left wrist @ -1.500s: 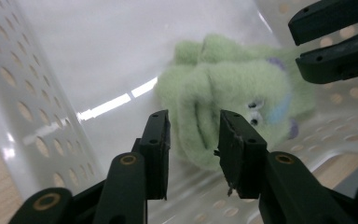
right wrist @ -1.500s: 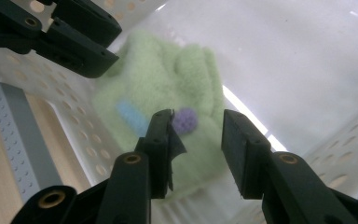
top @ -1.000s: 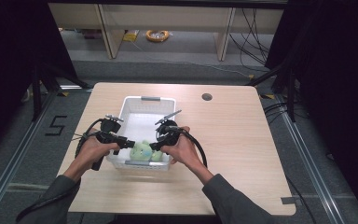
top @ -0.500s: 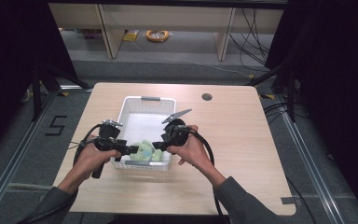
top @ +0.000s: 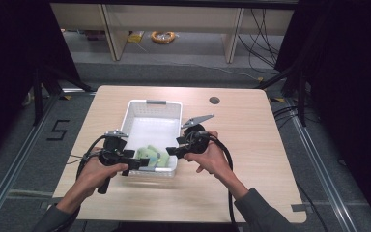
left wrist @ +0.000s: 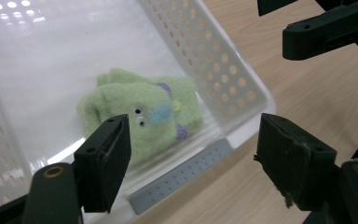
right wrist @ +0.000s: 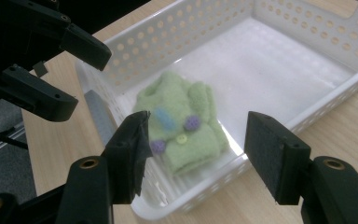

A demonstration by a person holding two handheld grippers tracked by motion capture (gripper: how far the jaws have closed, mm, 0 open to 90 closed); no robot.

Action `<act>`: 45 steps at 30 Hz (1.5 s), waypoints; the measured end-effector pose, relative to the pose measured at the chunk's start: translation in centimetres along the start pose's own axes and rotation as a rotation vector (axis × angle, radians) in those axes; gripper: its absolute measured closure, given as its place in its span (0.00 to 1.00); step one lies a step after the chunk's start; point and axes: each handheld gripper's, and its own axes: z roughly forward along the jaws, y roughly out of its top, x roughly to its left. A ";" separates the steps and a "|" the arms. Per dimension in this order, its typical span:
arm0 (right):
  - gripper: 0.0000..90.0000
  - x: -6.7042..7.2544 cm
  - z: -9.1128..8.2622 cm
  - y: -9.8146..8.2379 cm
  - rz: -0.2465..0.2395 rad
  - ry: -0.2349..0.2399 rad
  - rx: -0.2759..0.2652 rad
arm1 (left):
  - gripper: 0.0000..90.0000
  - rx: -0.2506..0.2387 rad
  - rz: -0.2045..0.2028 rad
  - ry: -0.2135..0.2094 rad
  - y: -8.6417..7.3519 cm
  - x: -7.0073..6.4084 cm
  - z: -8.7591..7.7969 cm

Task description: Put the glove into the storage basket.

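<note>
My left tongs [left wrist: 193,154] stand wide apart with nothing between the pads; they have just been opening, and the green sweater [left wrist: 142,114] lies free beyond them. My right tongs [right wrist: 196,149] are likewise parted and empty, also just opened, with the same sweater [right wrist: 182,126] lying past their tips. From above, the left tongs [top: 142,162] sit at the near left corner of the basket [top: 153,102] and the right tongs [top: 172,151] at its near right wall, each close to the rim. The sweater [top: 150,155] rests folded on the basket floor at the near end, against the front wall, its buttons and blue patch facing up; the far part of the basket is bare. I judge the step in hand to be the release and retreat after setting the sweater down. To do it well, I would keep both tongs open and lift them clear before drawing back, so no pad snags the fleece and drags the fold apart. I'd also mind the rim: a knock from either side could shove the light basket across the tabletop [top: 251,159]. The two tongs are near each other, so I'd part them outward rather than cross paths.
</note>
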 end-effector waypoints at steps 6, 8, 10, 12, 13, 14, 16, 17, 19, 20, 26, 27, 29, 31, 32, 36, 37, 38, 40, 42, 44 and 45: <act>0.44 -0.2 -1.1 -0.8 0.024 0.021 -0.014 | 0.26 -0.001 0.028 -0.027 -0.7 -1.3 -0.2; 0.43 -0.5 -1.7 -1.2 0.013 0.016 -0.030 | 0.26 -0.009 0.033 -0.040 -1.0 -2.0 -0.3; 0.43 -0.8 -2.1 -1.6 0.012 0.009 -0.038 | 0.26 -0.023 0.030 -0.048 -1.3 -2.5 -0.3; 0.42 -1.0 -2.6 -2.0 0.021 0.016 -0.047 | 0.26 -0.035 0.024 -0.067 -1.6 -3.1 -0.2; 0.42 -1.1 -2.8 -2.2 0.027 0.013 -0.045 | 0.26 -0.041 0.029 -0.075 -1.9 -3.4 -0.1; 0.42 -1.3 -3.0 -2.5 0.020 0.006 -0.060 | 0.26 -0.035 0.032 -0.082 -2.0 -3.6 -0.1; 0.41 -1.5 -3.5 -3.0 0.033 0.000 -0.060 | 0.26 -0.032 0.041 -0.093 -2.3 -4.0 0.0; 0.41 -1.6 -3.7 -3.1 0.029 0.000 -0.065 | 0.26 -0.036 0.049 -0.095 -2.5 -4.3 0.1; 0.41 -1.8 -4.2 -3.6 0.025 -0.002 -0.077 | 0.25 -0.049 0.056 -0.104 -2.8 -4.6 0.1; 0.40 -1.7 -4.5 -3.8 0.039 -0.017 -0.075 | 0.25 -0.048 0.056 -0.117 -2.8 -4.7 0.1; 0.39 -2.3 -5.5 -5.1 0.054 -0.021 -0.098 | 0.25 -0.066 0.069 -0.129 -3.5 -5.5 0.2; 0.39 -2.3 -5.7 -5.3 0.063 -0.018 -0.096 | 0.25 -0.073 0.067 -0.127 -3.7 -5.6 0.2; 0.39 -2.2 -6.0 -5.8 0.068 -0.024 -0.100 | 0.25 -0.072 0.071 -0.144 -4.0 -5.9 0.4; 0.38 -2.3 -6.2 -6.2 0.067 -0.019 -0.103 | 0.25 -0.068 0.079 -0.146 -4.3 -6.1 0.5; 0.38 -2.3 -6.3 -6.4 0.067 -0.025 -0.101 | 0.25 -0.063 0.085 -0.157 -4.4 -6.1 0.5; 0.36 -2.0 -6.7 -7.3 0.093 -0.013 -0.107 | 0.23 -0.066 0.084 -0.159 -5.1 -6.6 0.9; 0.36 -2.2 -6.8 -7.5 0.079 -0.015 -0.114 | 0.22 -0.073 0.081 -0.156 -5.3 -6.7 1.0; 0.35 -1.9 -7.0 -7.7 0.104 -0.016 -0.106 | 0.21 -0.069 0.086 -0.165 -5.4 -6.6 1.1; 0.31 -2.1 -7.1 -8.2 0.093 -0.022 -0.121 | 0.20 -0.078 0.085 -0.174 -5.8 -6.7 1.3; 0.28 -2.2 -7.2 -8.5 0.092 -0.027 -0.129 | 0.19 -0.076 0.079 -0.182 -6.2 -6.7 1.5; 0.25 -2.2 -7.4 -8.9 0.086 -0.043 -0.135 | 0.18 -0.074 0.083 -0.191 -6.6 -6.7 1.8; 0.25 -2.3 -7.4 -9.1 0.076 -0.032 -0.147 | 0.18 -0.080 0.085 -0.185 -6.8 -6.8 2.0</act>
